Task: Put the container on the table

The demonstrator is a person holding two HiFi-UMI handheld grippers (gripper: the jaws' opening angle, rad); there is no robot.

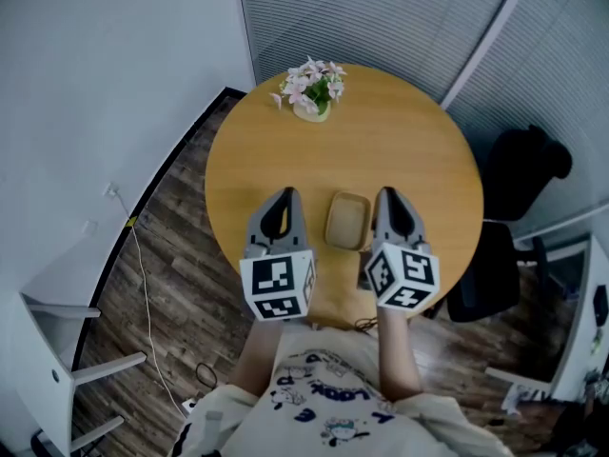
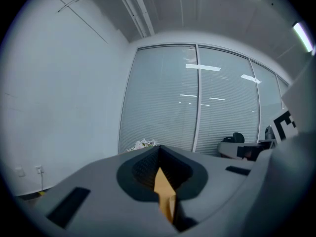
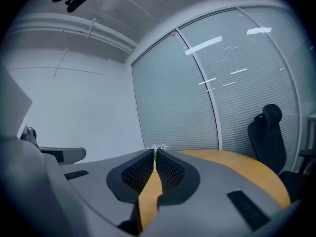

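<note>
A shallow tan container (image 1: 347, 220) lies on the round wooden table (image 1: 285, 150), near its front edge. My left gripper (image 1: 284, 196) hovers just left of the container and my right gripper (image 1: 386, 194) just right of it; neither touches it. Both are shut with nothing between the jaws. In the left gripper view the gripper (image 2: 159, 150) has its jaws closed tip to tip, with only table wood showing below the tips. The right gripper (image 3: 154, 154) looks the same in its own view, over the table (image 3: 242, 169).
A small pot of pink and white flowers (image 1: 311, 89) stands at the table's far side, also seen as flowers (image 2: 144, 143) past the left jaws. A black office chair (image 1: 519, 174) sits right of the table. A white stand (image 1: 48, 350) and a cable (image 1: 147, 303) are on the floor at left.
</note>
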